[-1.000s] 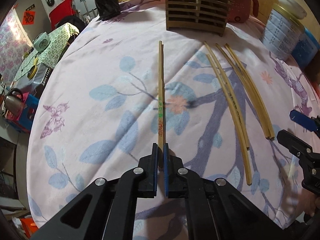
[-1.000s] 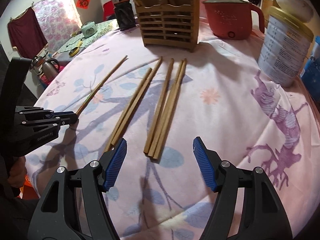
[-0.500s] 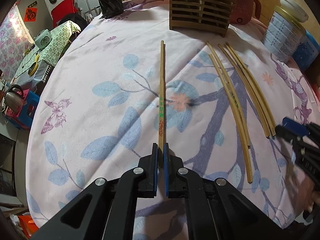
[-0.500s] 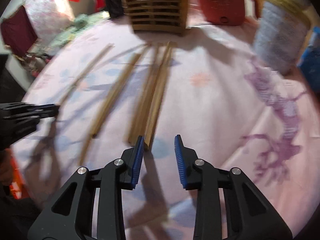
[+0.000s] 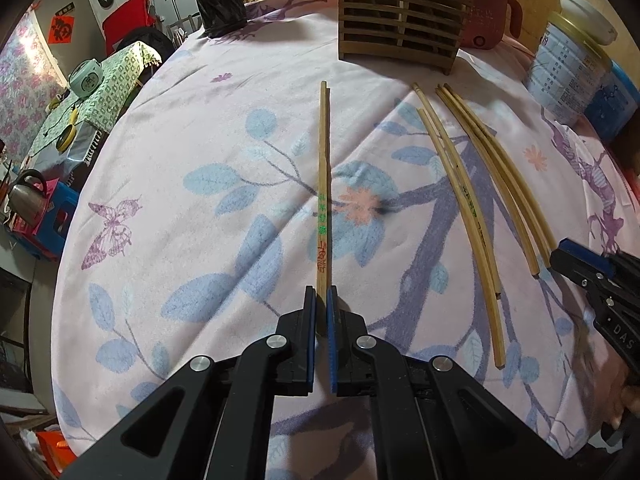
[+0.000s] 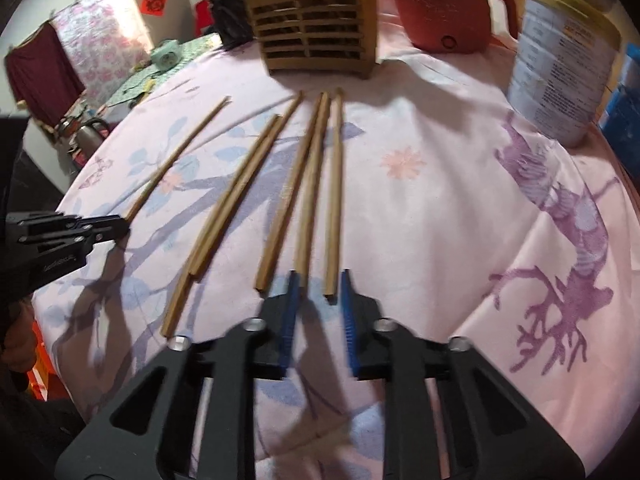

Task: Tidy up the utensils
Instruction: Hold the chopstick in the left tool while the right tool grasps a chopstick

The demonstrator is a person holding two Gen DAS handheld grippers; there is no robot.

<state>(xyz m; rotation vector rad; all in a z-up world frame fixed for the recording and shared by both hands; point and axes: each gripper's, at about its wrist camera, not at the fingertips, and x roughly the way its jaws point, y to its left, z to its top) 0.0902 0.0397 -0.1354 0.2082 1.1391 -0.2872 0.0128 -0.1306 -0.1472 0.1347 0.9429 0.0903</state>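
Here we are at the pick-up step. The left gripper [image 5: 321, 300] pinches the near end of a chopstick pair [image 5: 323, 168] lying in front of the wooden holder [image 5: 400, 20]. The right gripper [image 6: 319, 284] clamps two more chopsticks [image 6: 335, 184], also before the holder. Next, we judge, both loads need lifting and tipping upright into it.

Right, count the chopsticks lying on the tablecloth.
7, I think: a stacked pair in the left claw, a middle pair side by side, a trio at the right claw. Others may stand in the wooden holder.
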